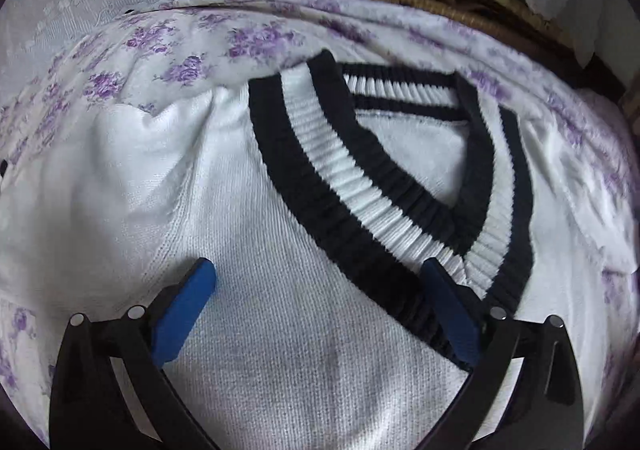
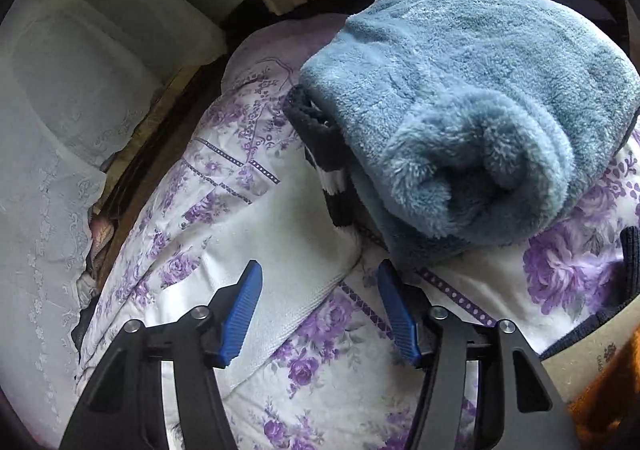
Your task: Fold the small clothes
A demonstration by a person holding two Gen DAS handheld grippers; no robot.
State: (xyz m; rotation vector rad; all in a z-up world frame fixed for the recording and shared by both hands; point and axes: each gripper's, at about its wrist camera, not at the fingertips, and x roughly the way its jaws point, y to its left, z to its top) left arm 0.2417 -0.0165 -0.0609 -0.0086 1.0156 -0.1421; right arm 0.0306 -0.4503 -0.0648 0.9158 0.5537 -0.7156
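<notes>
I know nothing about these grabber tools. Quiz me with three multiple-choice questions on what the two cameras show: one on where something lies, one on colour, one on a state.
1. Where does the white sweater lie?
A) on the floral bedsheet
B) in a drawer
C) on a hanger

2. What colour is the fleece garment?
A) red
B) blue
C) yellow

3. How are the left gripper and right gripper?
A) both clamped on cloth
B) one clamped
C) both open

Answers: A, sheet shows all around it; B, its pile is plainly blue; C, each pair of fingers stands apart, gripping nothing.
</notes>
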